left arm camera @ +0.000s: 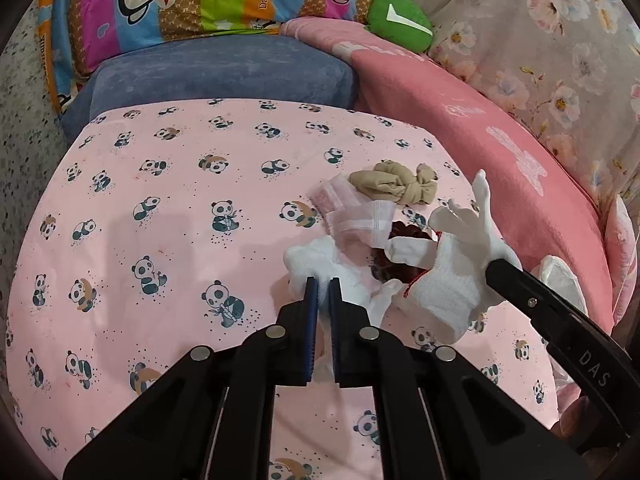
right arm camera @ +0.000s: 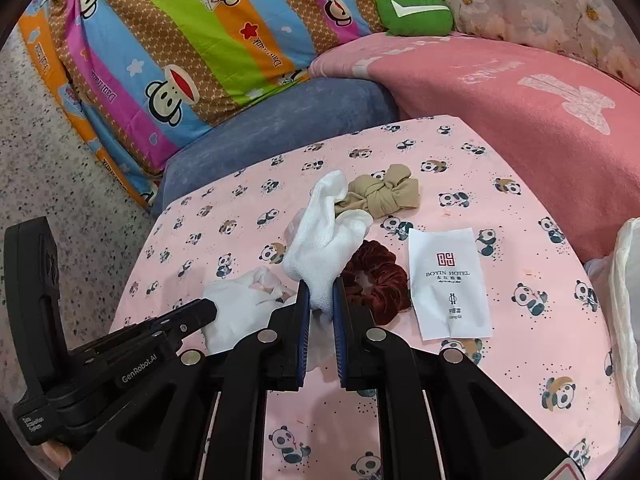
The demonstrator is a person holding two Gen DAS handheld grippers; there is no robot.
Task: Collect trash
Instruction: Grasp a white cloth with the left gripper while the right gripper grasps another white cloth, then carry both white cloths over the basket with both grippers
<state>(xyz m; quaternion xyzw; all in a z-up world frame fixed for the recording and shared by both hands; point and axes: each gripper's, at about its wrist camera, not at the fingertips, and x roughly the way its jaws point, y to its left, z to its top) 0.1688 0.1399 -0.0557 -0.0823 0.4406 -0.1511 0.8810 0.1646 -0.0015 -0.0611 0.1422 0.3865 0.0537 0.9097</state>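
1. Right claw (right arm camera: 321, 298) was clamped on the cuff of a white knitted cotton glove (right arm camera: 320, 236), its blue-padded jaws nearly closed, with the glove lifted so its fingers pointed away over the cloth.
2. Left claw (left arm camera: 323, 292) was pinched almost shut on a crumpled white fabric piece (left arm camera: 316, 258), which lay on the table just left of the glove.
3. Under and just right of the glove lay a dark red velvet scrunchie (right arm camera: 378, 280), touching the glove's cuff.
4. A white rectangular paper sachet printed "BOYIN HOTEL" (right arm camera: 448, 284) lay flat just beside the scrunchie on its right.
5. A beige knotted fabric bow (right arm camera: 384, 192) sat beyond the glove, near its fingertips.
6. All of these rested on a pink panda-print tablecloth (right arm camera: 520, 352).
7. Beyond the table were a blue-grey plush cushion (right arm camera: 280, 120), a striped cartoon-monkey quilt (right arm camera: 180, 32), a pink blanket (right arm camera: 520, 92) and a green plush toy (right arm camera: 416, 12).
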